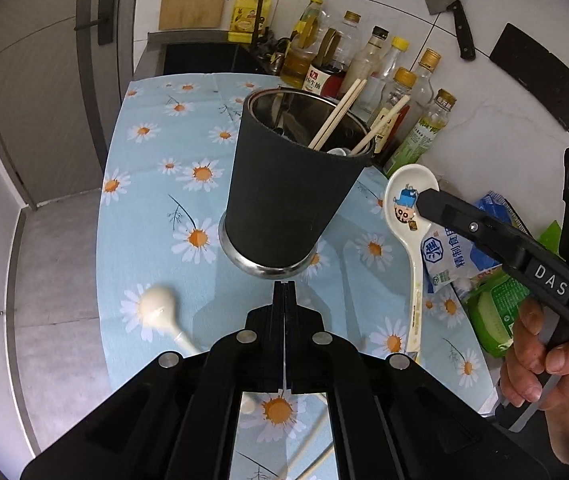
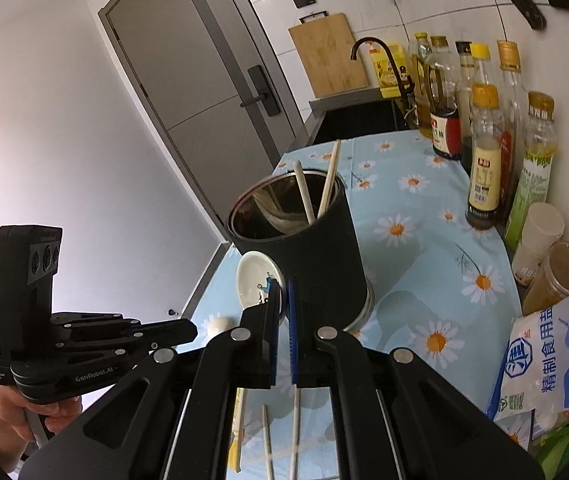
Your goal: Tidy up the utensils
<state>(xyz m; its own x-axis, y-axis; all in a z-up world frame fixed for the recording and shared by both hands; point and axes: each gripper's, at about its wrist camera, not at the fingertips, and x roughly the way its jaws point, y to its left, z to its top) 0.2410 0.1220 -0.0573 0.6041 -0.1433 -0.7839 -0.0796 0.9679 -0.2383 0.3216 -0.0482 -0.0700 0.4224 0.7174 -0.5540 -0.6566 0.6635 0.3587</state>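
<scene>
Kitchen counter w/ a daisy-print cloth: the right gripper is pinching a white cartoon-print spoon by its bowl, holding it tilted in the air just beside the dark utensil holder. Chopsticks are leaning inside the holder. The left gripper, fingers pressed together & empty, is hovering near the holder's base. A cream spoon is lying on the cloth.
</scene>
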